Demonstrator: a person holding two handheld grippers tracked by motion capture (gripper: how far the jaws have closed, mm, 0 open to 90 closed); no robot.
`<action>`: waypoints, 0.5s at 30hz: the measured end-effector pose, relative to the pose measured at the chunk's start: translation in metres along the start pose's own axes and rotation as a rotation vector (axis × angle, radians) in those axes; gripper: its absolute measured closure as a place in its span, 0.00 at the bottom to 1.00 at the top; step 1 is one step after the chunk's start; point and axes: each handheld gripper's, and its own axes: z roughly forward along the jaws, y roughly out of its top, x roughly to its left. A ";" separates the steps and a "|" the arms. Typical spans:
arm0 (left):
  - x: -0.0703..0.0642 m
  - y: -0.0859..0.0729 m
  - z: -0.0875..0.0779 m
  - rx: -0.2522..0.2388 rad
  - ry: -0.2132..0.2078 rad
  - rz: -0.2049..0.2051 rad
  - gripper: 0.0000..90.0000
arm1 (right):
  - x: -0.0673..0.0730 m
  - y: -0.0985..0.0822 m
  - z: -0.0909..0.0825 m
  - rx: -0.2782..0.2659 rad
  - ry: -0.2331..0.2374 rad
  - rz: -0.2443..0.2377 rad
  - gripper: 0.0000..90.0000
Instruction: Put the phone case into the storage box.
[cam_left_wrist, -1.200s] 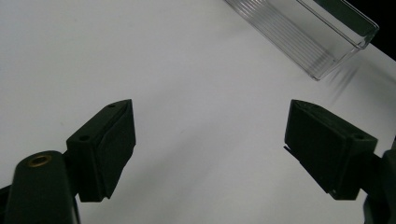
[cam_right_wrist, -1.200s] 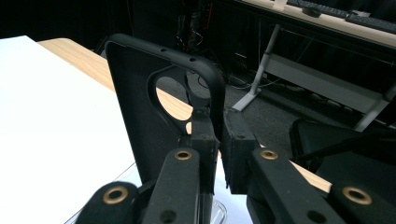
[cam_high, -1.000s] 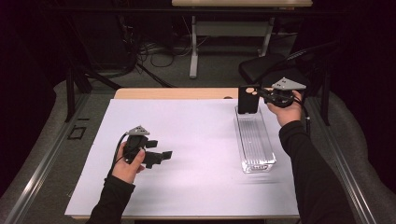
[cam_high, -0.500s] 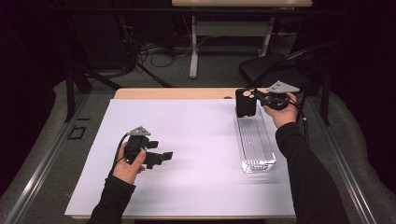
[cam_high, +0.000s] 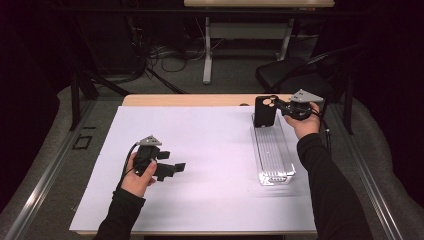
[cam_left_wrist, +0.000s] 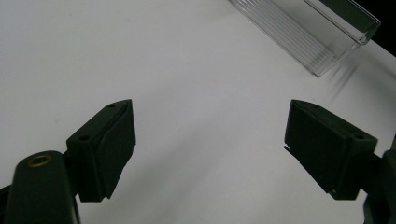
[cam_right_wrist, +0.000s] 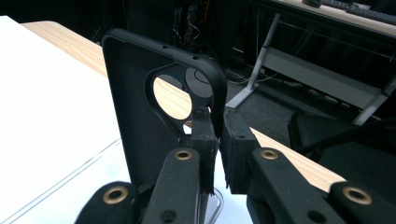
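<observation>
A black phone case (cam_high: 263, 112) is gripped upright by the right gripper (cam_high: 280, 106) above the clear tray's (cam_high: 273, 159) far end; the left gripper's (cam_high: 172, 168) jaws are held open.

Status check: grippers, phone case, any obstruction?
Right gripper shut on phone case, upright over clear tray. Left gripper open, idle above white sheet. Nothing in the way.

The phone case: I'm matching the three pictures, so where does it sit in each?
High view: phone case upright, upper right, in the right gripper.
Right gripper view: centre, edge pinched.
Left gripper view: not in it.
Shared landmark: clear tray.
</observation>
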 end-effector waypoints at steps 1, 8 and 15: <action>0.000 0.000 0.000 -0.001 0.000 0.000 0.19 | 0.000 0.000 0.000 0.000 -0.001 0.003 0.94; 0.000 0.000 0.002 0.006 -0.002 0.003 0.19 | -0.002 -0.001 0.000 0.014 -0.015 0.020 0.94; -0.001 -0.001 0.002 0.008 -0.004 0.002 0.19 | -0.006 -0.003 0.000 0.029 -0.037 0.049 0.93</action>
